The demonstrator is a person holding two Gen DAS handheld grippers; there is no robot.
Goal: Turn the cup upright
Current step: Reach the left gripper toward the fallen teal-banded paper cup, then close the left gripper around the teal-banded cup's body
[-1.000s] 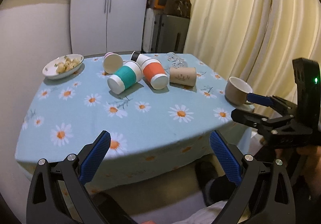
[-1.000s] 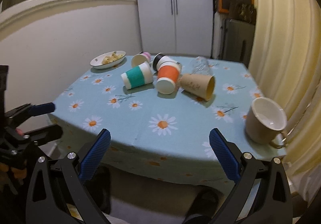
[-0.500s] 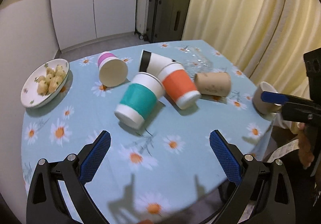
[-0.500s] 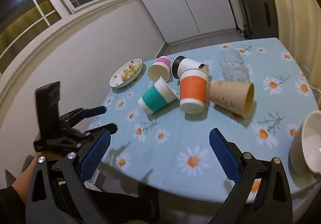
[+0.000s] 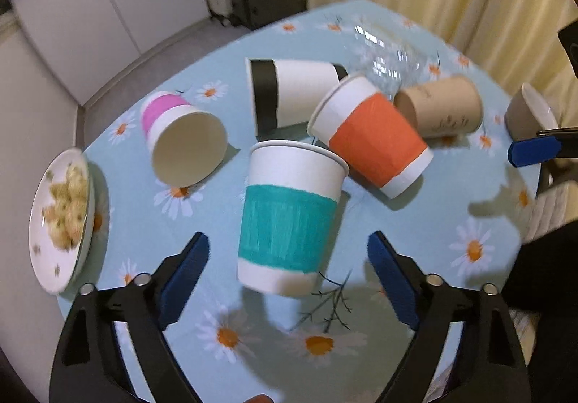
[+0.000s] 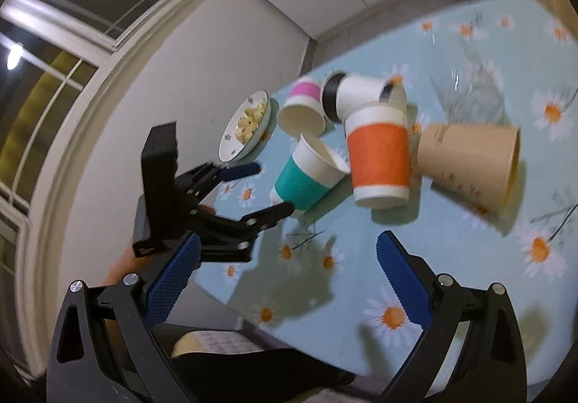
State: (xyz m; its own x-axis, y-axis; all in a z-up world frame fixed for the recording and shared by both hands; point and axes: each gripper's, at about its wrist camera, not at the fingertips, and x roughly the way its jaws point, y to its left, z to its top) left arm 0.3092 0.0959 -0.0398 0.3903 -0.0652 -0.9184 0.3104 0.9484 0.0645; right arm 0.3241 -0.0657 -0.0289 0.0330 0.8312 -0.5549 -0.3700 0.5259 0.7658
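Several paper cups lie on their sides on the daisy tablecloth. A teal-banded cup lies with its base toward me, just ahead of my open left gripper, whose fingers flank its base without touching. It also shows in the right wrist view. An orange-banded cup leans beside it. A pink-banded cup, a black-banded cup and a brown cup lie around. My right gripper is open and empty above the table's near edge.
A plate of snacks sits at the table's left edge. A clear glass lies behind the cups. A beige mug stands at the right edge. Curtains hang to the right, a white cabinet stands behind.
Both grippers have moved forward over the table. My left gripper has closed in on the teal cup; both stay open.
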